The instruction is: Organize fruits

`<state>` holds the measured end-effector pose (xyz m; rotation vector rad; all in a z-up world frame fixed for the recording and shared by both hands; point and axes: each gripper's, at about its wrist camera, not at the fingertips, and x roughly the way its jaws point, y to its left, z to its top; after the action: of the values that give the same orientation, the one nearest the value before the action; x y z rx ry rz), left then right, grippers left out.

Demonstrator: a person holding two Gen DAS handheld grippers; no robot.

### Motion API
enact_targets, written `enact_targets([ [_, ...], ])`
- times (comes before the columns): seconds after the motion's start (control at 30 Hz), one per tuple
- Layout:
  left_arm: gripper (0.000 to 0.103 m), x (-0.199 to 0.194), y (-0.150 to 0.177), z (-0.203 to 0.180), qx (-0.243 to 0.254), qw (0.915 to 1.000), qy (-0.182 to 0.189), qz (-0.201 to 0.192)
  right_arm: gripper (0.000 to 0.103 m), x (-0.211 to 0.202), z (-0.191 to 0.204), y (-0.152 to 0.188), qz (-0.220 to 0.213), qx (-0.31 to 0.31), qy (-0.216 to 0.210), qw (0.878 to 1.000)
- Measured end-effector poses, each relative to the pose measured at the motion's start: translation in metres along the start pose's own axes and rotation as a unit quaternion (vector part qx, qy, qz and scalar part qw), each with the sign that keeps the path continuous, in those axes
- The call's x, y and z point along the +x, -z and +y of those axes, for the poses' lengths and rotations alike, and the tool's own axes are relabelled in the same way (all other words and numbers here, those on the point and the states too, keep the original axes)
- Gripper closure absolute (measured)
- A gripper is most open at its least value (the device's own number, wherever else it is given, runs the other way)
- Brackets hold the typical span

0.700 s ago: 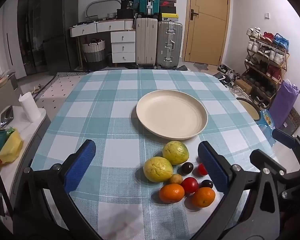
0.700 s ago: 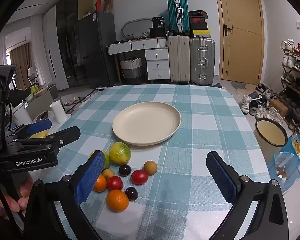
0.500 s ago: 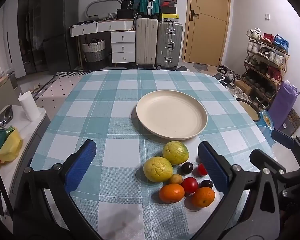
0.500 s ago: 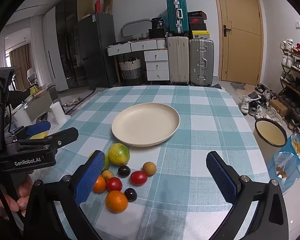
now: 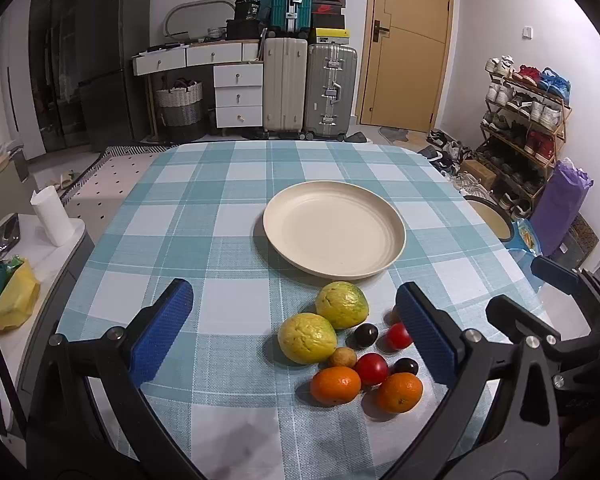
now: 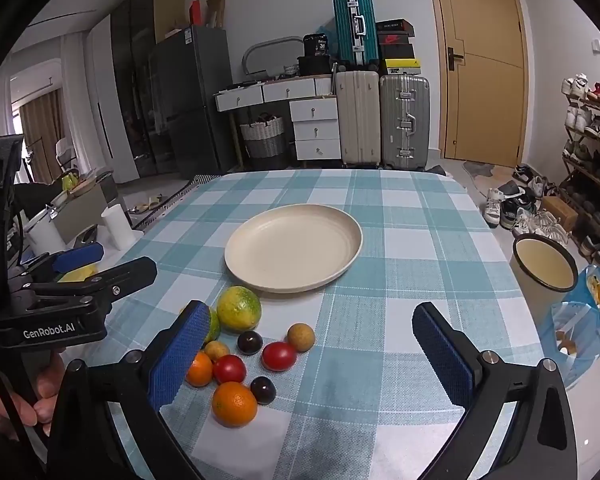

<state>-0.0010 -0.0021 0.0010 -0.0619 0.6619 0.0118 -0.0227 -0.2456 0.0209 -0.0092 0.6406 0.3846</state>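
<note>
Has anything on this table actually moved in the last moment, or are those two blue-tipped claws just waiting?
Nothing has visibly changed. The left gripper and right gripper still hover wide open over the checked tablecloth, holding nothing. The cluster of fruit lies where it was, in front of the empty cream plate, and none of it has been touched or taken up.

A round cream plate (image 5: pixel 334 232) lies flat and empty at the centre of the frame. Below it, toward the lower right, the fruits sit in a tight cluster: two bumpy yellow-green citrus (image 5: pixel 342 305) (image 5: pixel 307 337) touching each other nearest the plate, two dark plums (image 5: pixel 366 336) (image 5: pixel 405 366), two red tomatoes (image 5: pixel 398 336) (image 5: pixel 371 368), a small tan fruit (image 5: pixel 343 358) and, lowest, two oranges (image 5: pixel 335 385) (image 5: pixel 400 392). The right view shows a second tan fruit (image 6: pixel 301 337) at the cluster's right edge.
</note>
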Motion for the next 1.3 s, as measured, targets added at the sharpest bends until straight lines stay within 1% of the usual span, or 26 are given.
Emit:
enact_targets([
  [0.8,0.001,0.001,0.001,-0.003,-0.002,1.0000,-0.002,-0.002,0.000,0.008,0.002,0.000,0.001,-0.002,-0.004,1.000],
  [1.3,0.001,0.012,0.005,0.000,-0.012,0.9997,0.015,0.014,0.000,0.007,0.001,0.000,-0.001,-0.001,-0.004,1.000],
])
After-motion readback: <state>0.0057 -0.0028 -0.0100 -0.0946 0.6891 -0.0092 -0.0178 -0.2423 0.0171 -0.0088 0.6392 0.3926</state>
